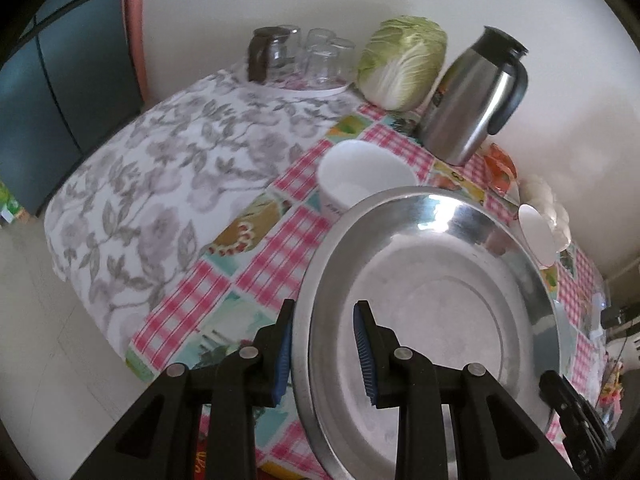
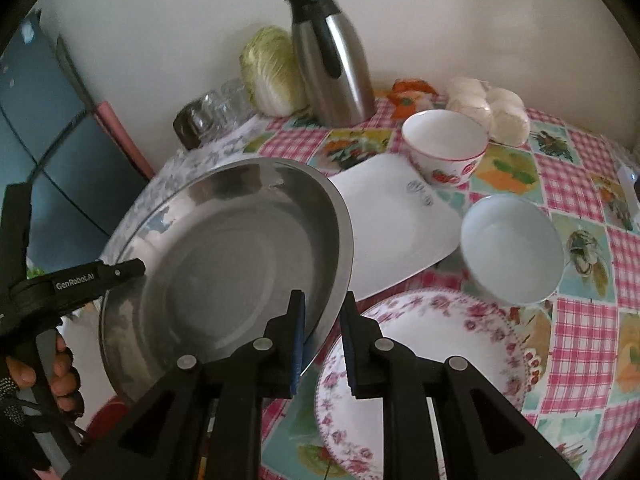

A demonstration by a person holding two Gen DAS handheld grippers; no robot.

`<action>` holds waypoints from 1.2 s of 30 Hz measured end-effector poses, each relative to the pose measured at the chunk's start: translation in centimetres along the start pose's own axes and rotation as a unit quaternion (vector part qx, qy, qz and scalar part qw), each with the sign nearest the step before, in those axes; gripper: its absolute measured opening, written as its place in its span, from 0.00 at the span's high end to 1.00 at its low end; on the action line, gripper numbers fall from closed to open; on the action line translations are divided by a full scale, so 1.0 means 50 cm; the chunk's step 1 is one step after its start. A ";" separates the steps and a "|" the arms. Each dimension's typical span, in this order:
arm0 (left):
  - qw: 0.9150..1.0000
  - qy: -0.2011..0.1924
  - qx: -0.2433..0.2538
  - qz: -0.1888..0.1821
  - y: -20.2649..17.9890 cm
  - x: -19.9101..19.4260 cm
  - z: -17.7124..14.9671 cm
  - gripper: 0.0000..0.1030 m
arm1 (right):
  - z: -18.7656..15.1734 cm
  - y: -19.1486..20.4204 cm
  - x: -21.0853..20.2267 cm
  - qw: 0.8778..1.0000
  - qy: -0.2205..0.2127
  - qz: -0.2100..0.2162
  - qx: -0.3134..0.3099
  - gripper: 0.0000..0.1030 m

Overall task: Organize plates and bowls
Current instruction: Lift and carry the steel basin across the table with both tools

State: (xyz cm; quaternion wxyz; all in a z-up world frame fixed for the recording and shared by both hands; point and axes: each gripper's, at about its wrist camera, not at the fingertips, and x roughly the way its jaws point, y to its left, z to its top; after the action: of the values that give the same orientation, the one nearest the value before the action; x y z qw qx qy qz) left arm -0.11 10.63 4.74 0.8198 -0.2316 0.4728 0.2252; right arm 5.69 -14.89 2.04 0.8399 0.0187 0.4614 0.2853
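Silver steel basin (image 2: 224, 248), mirror-bright; bench cloth (image 2: 580, 320) in pink-and-white check with multicoloured fruit squares; second cloth (image 1: 160, 168) white with grey leaf print; plate (image 2: 440, 340) white with pink rose border; square plate (image 2: 400, 232) plain white; bowl (image 2: 444, 148) white, red-rimmed, with strawberries; bowl (image 2: 512, 248) pale blue-white; jug (image 2: 336, 72) brushed silver with black top; cabbage (image 1: 404, 64) pale green and white; tongs (image 2: 322, 344) black with blue pads.

Steel basin (image 2: 224, 248) left of square plate (image 2: 396, 232), flowered plate (image 2: 440, 344) in front; thermos (image 2: 332, 60) behind, cabbage (image 2: 272, 68) at its left
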 end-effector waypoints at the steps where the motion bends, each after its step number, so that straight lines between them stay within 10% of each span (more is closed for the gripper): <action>1: 1.000 -0.008 0.008 0.002 -0.020 -0.007 0.003 0.70 | 0.004 -0.011 -0.009 1.000 -0.007 0.003 0.010 0.83; 18: 0.998 0.001 0.041 -0.045 -0.205 0.030 0.070 0.70 | 0.051 -0.164 -0.057 0.992 -0.073 -0.015 0.101 0.82; 36: 0.998 0.026 0.047 -0.022 -0.200 0.159 0.095 0.70 | 0.082 -0.194 0.068 0.994 -0.019 -0.032 0.105 0.82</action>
State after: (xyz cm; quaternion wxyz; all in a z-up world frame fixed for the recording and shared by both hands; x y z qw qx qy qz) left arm 12.56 6.71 1.52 0.8222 -0.2092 0.4984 0.1785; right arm 14.79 -20.35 -1.04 0.8506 0.0972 0.4729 0.2085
